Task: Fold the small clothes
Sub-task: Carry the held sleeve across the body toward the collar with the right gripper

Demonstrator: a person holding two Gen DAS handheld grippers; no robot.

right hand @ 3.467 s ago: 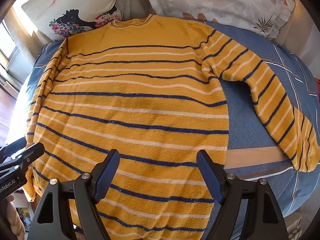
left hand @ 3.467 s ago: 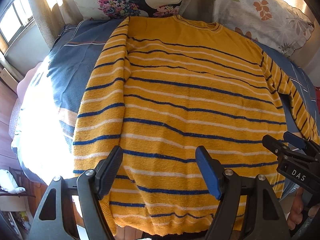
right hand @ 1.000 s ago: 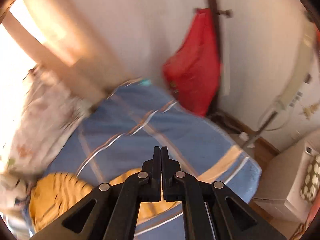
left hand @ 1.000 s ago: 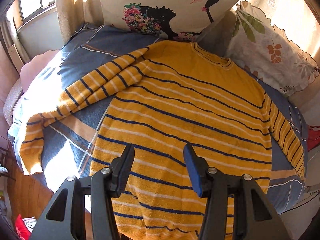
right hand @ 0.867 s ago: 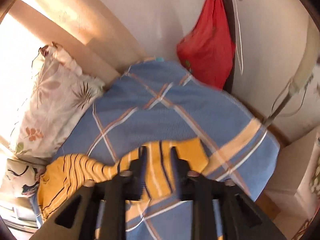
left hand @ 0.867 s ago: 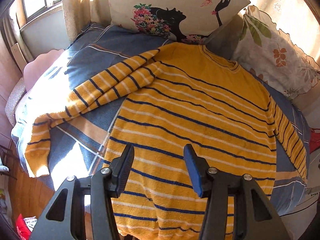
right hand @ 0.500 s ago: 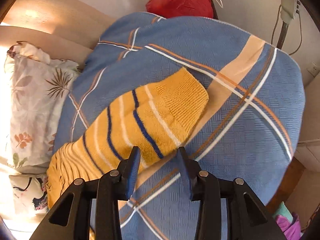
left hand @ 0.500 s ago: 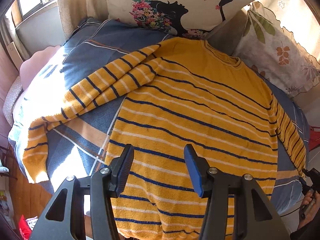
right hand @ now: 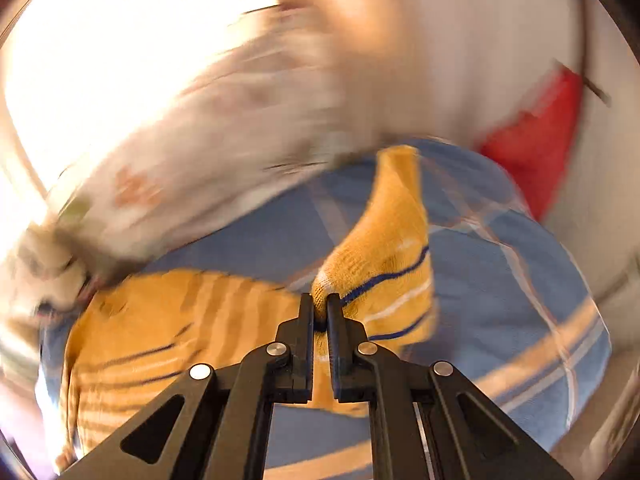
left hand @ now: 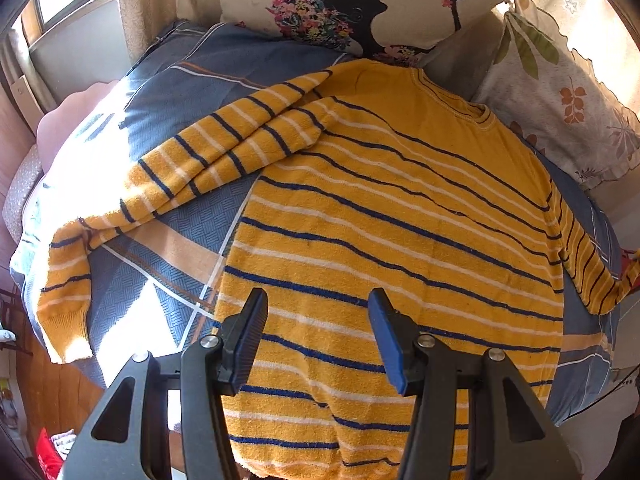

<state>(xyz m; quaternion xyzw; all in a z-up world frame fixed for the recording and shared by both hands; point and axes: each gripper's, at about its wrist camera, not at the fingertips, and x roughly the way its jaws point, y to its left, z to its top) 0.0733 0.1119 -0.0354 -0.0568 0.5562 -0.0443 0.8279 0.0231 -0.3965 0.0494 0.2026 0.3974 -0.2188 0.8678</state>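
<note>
Right hand-held gripper [right hand: 320,312] pinches my sweater's [left hand: 384,240] cuff [right hand: 380,248].
Left hand-held gripper [left hand: 318,336] gapes above hem; collar toward pillows [left hand: 360,4], bed [left hand: 180,92].

The sweater [left hand: 400,220] is nubby, matt knit cloth on a woven bedspread [left hand: 192,224]; the left tool [left hand: 318,336] is matt plastic.

Striped yellow sweater [left hand: 392,240] flat; cuff [right hand: 376,264] lifted

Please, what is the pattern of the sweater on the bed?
The sweater is yellow with thin dark blue and white stripes; the left wrist view shows it best.
</note>
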